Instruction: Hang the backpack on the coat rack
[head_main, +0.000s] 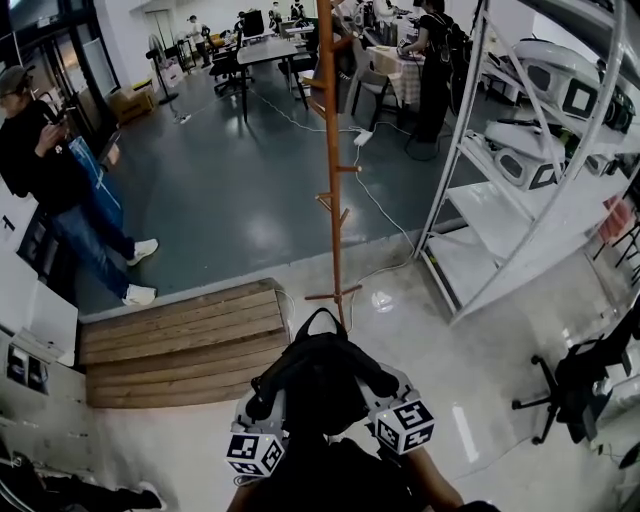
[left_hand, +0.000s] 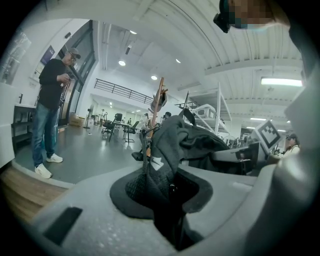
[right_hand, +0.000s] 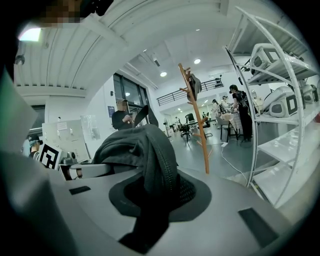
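Observation:
A black backpack (head_main: 318, 372) hangs between my two grippers just below me, its top loop pointing toward the coat rack. My left gripper (head_main: 266, 402) is shut on the bag's left strap fabric (left_hand: 162, 162). My right gripper (head_main: 384, 388) is shut on the mesh strap (right_hand: 150, 155) on the other side. The coat rack (head_main: 329, 150) is a tall wooden pole with short pegs, standing a short way ahead of the bag. It shows in the left gripper view (left_hand: 156, 107) and in the right gripper view (right_hand: 196, 117), with something dark hung near its top.
A low wooden platform (head_main: 180, 338) lies to the left of the pole's base. A white shelf rack (head_main: 520, 190) stands close on the right, and a black office chair (head_main: 572, 388) beyond it. A person in black (head_main: 48, 165) stands at far left. A white cable (head_main: 380, 210) runs across the floor.

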